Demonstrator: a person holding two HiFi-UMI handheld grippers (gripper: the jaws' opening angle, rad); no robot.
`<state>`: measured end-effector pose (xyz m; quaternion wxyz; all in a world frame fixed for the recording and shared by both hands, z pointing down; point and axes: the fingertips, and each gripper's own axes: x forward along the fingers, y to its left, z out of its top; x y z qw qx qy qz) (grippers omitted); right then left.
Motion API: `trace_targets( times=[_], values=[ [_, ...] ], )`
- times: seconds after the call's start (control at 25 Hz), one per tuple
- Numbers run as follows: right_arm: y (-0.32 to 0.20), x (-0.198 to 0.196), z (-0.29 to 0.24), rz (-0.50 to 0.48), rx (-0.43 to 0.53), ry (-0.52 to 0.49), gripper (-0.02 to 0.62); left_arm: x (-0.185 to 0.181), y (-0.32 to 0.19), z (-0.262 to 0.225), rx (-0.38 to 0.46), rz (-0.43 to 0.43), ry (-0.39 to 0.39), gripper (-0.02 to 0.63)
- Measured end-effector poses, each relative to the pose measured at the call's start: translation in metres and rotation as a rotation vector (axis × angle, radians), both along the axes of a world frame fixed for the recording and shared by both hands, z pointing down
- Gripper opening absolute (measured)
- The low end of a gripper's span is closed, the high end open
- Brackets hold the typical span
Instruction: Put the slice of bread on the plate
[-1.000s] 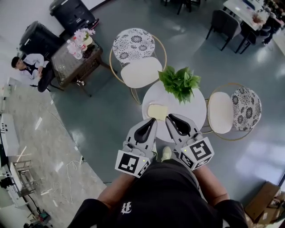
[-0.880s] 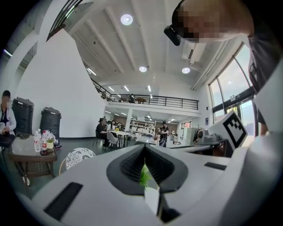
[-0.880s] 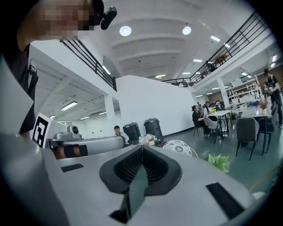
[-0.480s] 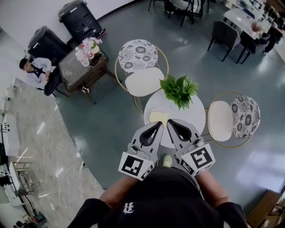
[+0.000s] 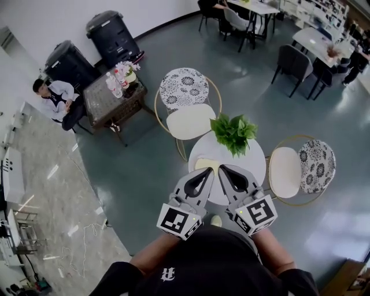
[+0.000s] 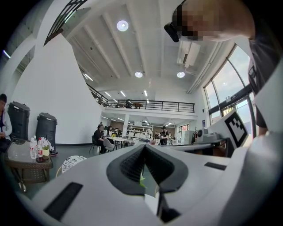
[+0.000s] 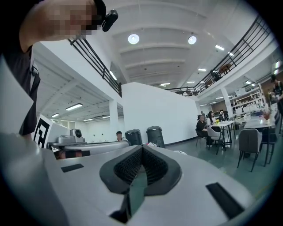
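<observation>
Where the left gripper points, slice of bread: pale yellow, squarish, flat on table. Both it and right gripper closed, empty.

Glossy grey floor; patterned chairs beside a round white bench; what look like dark bins by the far wall.

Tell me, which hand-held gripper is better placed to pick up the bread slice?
Left, probably. The left hand-held gripper points right at the bread slice; the right hand-held gripper points beside it. Both are shut and empty.
</observation>
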<state>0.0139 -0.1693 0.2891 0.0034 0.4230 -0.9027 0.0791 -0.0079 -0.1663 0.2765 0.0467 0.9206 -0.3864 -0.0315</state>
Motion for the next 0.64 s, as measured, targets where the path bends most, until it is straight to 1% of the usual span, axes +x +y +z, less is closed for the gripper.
trace_targets(
  times=[0.44, 0.64],
  values=[
    [-0.002, 0.000, -0.004, -0.002, 0.011, 0.007, 0.005, 0.002, -0.002, -0.007, 0.019, 0.001, 0.012, 0.008],
    [-0.008, -0.003, -0.016, -0.003, 0.033, 0.009, 0.005, 0.001, -0.009, -0.018, 0.049, 0.001, 0.004, 0.008]
  ],
)
